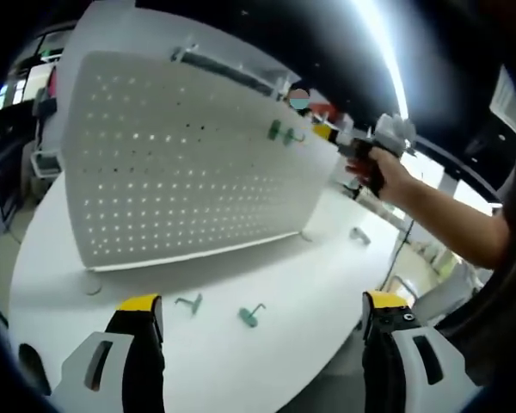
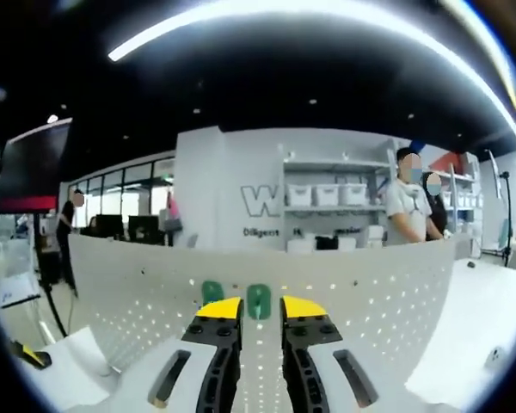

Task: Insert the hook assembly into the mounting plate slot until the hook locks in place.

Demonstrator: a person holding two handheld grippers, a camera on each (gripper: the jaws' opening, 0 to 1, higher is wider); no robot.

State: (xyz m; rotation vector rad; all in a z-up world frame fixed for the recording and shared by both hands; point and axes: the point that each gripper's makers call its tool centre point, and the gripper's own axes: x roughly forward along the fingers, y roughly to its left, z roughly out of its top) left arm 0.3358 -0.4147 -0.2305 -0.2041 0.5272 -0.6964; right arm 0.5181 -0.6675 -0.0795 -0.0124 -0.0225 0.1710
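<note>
Jaws of the right gripper (image 2: 260,311) stand nearly together at the pegboard (image 1: 181,155) face, just below a green hook (image 2: 258,301); whether they clamp it cannot be told. Left gripper (image 1: 262,310) jaws stand wide apart, holding nothing, over the tabletop (image 1: 310,275). Two spare hooks (image 1: 251,316) lie in front of the pegboard. Press the hook squarely into the board's holes, and judge seating by flush contact.

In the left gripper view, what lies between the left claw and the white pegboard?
Two green hooks lie on the white table between the left claw and the pegboard.
</note>
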